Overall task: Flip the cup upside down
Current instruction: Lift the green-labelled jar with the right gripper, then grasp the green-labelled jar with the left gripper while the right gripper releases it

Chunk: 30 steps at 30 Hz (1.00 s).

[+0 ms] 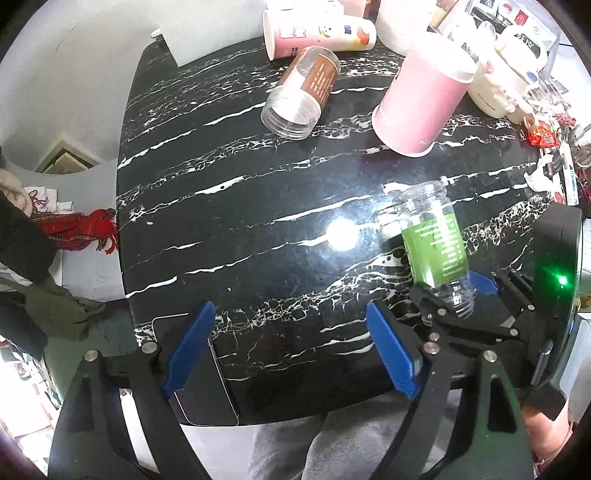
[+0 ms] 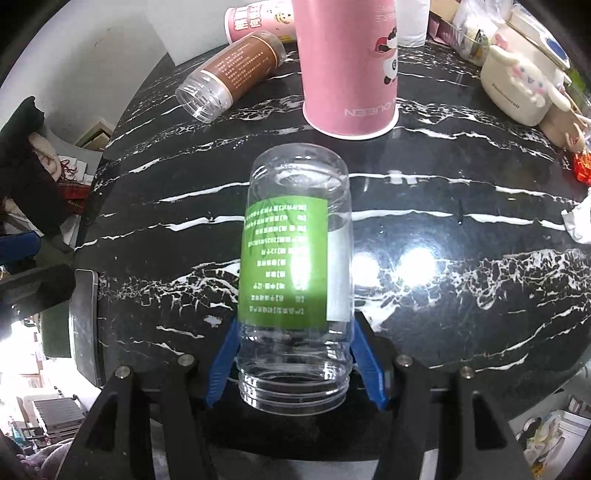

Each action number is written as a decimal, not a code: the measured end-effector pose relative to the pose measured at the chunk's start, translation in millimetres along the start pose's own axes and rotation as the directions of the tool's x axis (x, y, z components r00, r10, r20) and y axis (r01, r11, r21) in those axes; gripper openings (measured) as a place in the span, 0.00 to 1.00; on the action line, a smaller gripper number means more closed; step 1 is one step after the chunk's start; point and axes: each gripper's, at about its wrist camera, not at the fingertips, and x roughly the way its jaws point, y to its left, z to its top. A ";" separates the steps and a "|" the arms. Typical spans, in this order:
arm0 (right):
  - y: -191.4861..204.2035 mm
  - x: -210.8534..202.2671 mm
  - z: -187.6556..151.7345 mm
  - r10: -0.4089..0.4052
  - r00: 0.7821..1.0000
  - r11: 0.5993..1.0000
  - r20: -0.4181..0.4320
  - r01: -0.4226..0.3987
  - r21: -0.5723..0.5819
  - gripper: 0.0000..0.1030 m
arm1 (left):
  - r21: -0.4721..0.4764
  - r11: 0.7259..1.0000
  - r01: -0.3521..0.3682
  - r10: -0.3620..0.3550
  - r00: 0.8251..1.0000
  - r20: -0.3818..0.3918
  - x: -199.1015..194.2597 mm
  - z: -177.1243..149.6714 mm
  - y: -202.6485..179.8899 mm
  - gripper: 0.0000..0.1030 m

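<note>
A clear plastic jar with a green label [image 2: 291, 258] is held in my right gripper [image 2: 295, 354], whose blue pads clamp it near the threaded mouth. The mouth faces the camera and the base points away, over the black marble table [image 2: 461, 314]. In the left wrist view the same jar [image 1: 434, 240] hangs tilted at the right, held by the right gripper [image 1: 461, 295]. My left gripper [image 1: 291, 350] is open and empty above the table's near edge.
An upside-down pink paper cup [image 2: 347, 66] stands at the back. A clear jar with a brown label [image 2: 229, 74] and a printed pink cup [image 1: 317, 33] lie on their sides. A cream appliance [image 2: 517, 88] and clutter sit at the right. A phone [image 1: 207, 384] lies at the near edge.
</note>
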 end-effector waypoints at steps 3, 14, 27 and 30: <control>2.3 -3.1 2.5 -0.017 1.000 1.000 0.000 0.017 -0.021 0.74 | -0.004 1.000 0.003 -0.003 1.000 0.004 -1.1 2.4 0.1 0.81; -15.2 -52.4 3.6 0.019 0.999 1.000 0.034 -0.018 -0.022 0.74 | -0.009 0.999 0.032 -0.032 0.999 0.009 -7.0 18.5 -12.1 0.81; -94.8 -92.9 27.0 0.021 1.000 0.997 -0.016 -0.022 -0.072 0.74 | -0.116 0.990 0.083 -0.086 0.996 -0.021 8.3 61.3 -78.4 0.81; -110.3 -90.7 34.4 0.026 0.999 0.995 -0.035 -0.029 -0.098 0.74 | -0.150 0.986 0.078 -0.085 0.995 -0.044 17.6 68.4 -92.2 0.81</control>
